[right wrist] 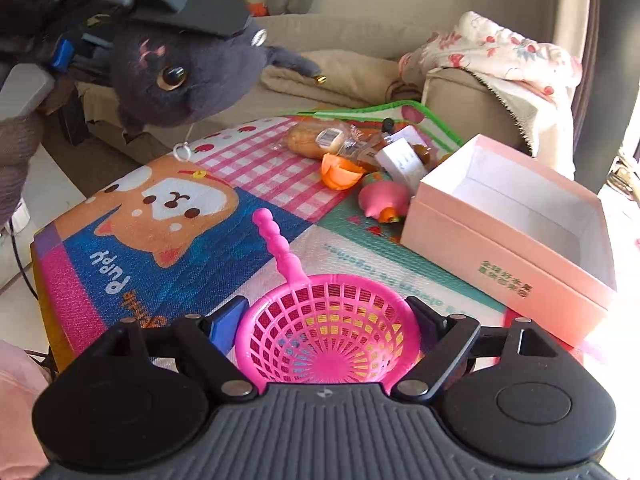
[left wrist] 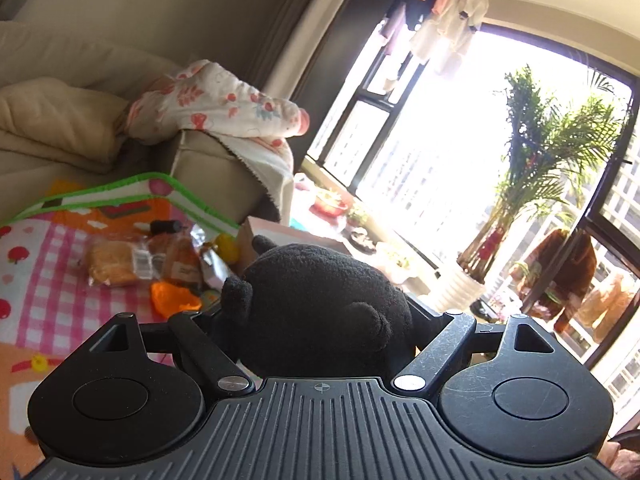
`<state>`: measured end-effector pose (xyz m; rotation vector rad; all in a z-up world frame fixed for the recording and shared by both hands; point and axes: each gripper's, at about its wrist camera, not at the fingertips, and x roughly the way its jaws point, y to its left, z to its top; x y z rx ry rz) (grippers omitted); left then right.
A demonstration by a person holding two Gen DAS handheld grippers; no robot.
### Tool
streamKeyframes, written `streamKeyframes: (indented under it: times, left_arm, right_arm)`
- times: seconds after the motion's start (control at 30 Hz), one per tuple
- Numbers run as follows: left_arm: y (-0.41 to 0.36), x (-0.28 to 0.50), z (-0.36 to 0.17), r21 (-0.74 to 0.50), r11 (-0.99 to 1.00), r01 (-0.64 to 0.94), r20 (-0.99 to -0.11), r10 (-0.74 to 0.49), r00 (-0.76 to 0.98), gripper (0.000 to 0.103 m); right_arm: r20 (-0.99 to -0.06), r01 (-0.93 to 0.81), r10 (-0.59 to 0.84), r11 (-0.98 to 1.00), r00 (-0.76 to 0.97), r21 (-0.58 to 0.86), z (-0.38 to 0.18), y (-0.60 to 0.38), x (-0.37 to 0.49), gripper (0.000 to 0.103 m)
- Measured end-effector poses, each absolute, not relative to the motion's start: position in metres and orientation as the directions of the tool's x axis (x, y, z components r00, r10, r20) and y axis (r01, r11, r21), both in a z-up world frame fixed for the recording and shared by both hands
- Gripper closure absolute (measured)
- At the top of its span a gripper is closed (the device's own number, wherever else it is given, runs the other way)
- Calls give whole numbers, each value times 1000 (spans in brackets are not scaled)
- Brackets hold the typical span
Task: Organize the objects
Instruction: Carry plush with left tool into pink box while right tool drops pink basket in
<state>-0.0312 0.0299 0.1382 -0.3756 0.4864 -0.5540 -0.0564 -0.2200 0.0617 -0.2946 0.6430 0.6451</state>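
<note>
A black plush toy (left wrist: pixel 320 300) fills the space between the fingers of my left gripper (left wrist: pixel 316 308), which is shut on it and holds it up in the air. The right wrist view shows the same dark plush (right wrist: pixel 180 76) at the upper left, above the colourful play mat (right wrist: pixel 160 264). My right gripper (right wrist: pixel 326 320) is low over the mat, shut on the round bowl of a pink toy strainer (right wrist: pixel 328 340). Its beaded handle (right wrist: pixel 276 244) points away from me. Both fingers touch the rim.
An open pink box (right wrist: pixel 480 256), white and empty inside, stands right of the strainer. Beyond it lie wrapped bread (right wrist: pixel 316 140), an orange toy (right wrist: pixel 340 170), a pink toy (right wrist: pixel 382 196) and a small white box (right wrist: pixel 400 158). A beige sofa (right wrist: pixel 352 32) with a floral blanket (right wrist: pixel 500 52) stands behind.
</note>
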Motion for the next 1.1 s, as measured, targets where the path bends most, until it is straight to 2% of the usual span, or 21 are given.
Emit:
streamKeyframes:
  times: [0.13,0.27,0.33,0.43,0.53,0.7,0.8,0.97,1.03,1.1]
  left_arm:
    - [-23,26,163,-490,717,497,-260,-664,701,15]
    - [-79,87,156,-403,719,566,-208,-675,708,13]
    - [-103,111,137,-303,753,584,-258,-655,710,12]
    - [-122,137,101,-185,809,558,-402,-580,708,15]
    - [-109,150,72,-204,813,546,-484,-568,665,15]
    - [-49,137,86,-330,788,520,-349,-613,708,15]
    - [-11,126,97,-377,785,492,-302,-606,736,15]
    - [34,99,93,-356,837,415,-312,-525,792,15]
    - [44,87,86,-352,855,380,-335,-494,802,15]
    - [54,69,77,-338,875,347,-354,-460,814,15]
  right_arm:
    - [-587,-522,393,851,707,-59,89,-257,-60,19]
    - [-559,-411,326,911,763,-30,106,-288,-53,19]
    - [-558,-367,292,930,777,-25,112,-297,-47,19]
    - [-556,-305,232,951,798,-42,124,-304,-36,19]
    - [-548,-239,173,970,819,-52,136,-304,-24,19]
    - [-545,-127,73,990,835,-62,149,-291,5,19]
    - [-527,-85,46,995,849,-51,150,-283,35,19]
    - [-465,49,-53,999,883,-21,123,-266,98,19]
    - [-507,66,-74,997,859,-33,104,-262,117,17]
    - [-540,28,-10,999,842,25,90,-264,116,15]
